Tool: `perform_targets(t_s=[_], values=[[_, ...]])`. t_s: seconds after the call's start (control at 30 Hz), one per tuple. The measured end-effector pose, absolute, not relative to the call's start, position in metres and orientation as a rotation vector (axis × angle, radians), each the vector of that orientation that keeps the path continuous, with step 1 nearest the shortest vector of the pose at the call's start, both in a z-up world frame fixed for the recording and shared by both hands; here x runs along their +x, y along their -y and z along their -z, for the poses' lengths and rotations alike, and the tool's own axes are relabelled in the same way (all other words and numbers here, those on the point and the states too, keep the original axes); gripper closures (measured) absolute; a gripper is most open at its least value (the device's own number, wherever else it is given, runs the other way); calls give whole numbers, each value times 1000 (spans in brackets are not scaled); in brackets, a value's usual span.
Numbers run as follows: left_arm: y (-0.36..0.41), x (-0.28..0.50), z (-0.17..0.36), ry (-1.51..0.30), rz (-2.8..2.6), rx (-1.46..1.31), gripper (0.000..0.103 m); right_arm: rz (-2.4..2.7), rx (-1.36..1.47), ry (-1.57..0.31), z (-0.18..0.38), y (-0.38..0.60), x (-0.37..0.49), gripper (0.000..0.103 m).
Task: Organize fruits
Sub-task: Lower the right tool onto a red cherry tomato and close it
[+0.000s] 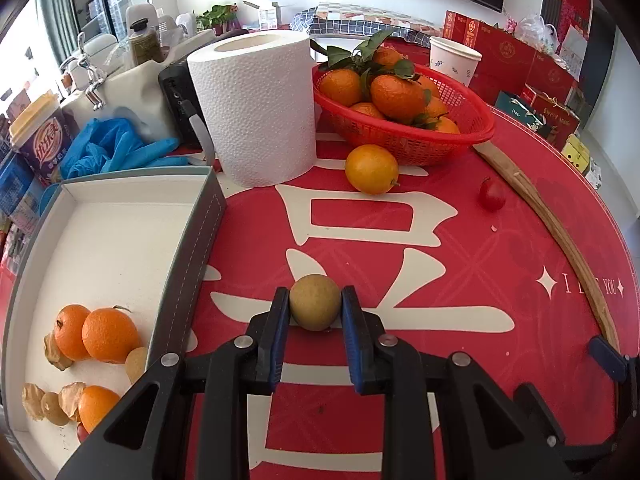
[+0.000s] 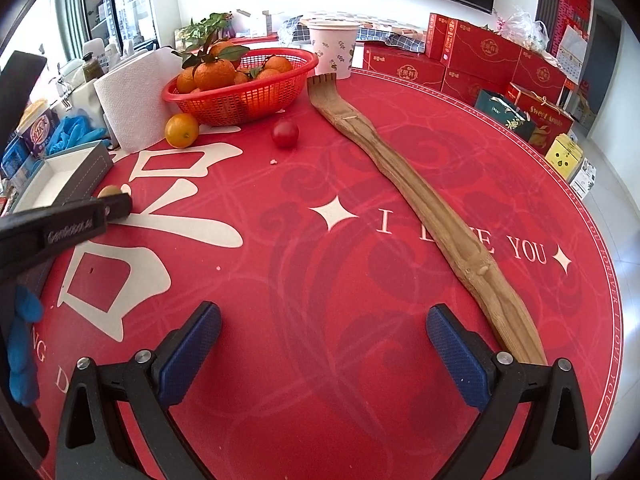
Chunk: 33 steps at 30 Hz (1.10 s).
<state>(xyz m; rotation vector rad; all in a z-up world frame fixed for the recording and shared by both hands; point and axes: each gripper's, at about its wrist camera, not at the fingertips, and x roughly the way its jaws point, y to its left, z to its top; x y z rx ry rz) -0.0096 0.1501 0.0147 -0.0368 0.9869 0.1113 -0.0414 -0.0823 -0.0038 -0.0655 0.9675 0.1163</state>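
Note:
My left gripper (image 1: 315,292) is shut on a small round brownish-green fruit (image 1: 315,307) that rests on the red tablecloth, one blue pad pressing on each side. To its left lies a grey box (image 1: 120,240) with a white inside, holding oranges (image 1: 109,334) and several small brown fruits with peels. A loose orange (image 1: 372,169) and a cherry tomato (image 1: 492,194) lie farther back, in front of a red basket (image 1: 404,136) of leafy tangerines. My right gripper (image 2: 324,328) stands open over bare cloth, nothing between its fingers. The right wrist view shows the left gripper (image 2: 116,204) at far left.
A paper towel roll (image 1: 256,108) stands between the box and the basket. A long wooden back scratcher (image 2: 420,200) lies across the right side of the round table. Blue gloves (image 1: 116,148), a paper cup (image 1: 454,60) and red gift boxes (image 2: 480,56) crowd the back.

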Motion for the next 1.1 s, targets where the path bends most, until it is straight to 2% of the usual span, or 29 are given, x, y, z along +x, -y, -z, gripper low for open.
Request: perform_targets(t_s=[0.67, 0.73, 0.83, 0.87, 0.97, 1.1], values=[[-173, -56, -13, -935, -33, -93, 75, -163, -84, -962, 5, 38, 43, 0], [-172, -56, -14, -934, -31, -94, 75, -157, -85, -951, 6, 32, 56, 6], [-172, -55, -13, -935, -28, -100, 75, -159, -86, -938, 4, 25, 68, 22], [-172, -55, -13, -934, -26, -102, 75, -155, -87, -933, 3, 25, 69, 33], [-172, -56, -13, -931, -20, -104, 75, -159, -80, -930, -1, 27, 71, 81], [-175, -63, -14, -935, 25, -133, 75, -179, 17, -950, -7, 48, 54, 81]])
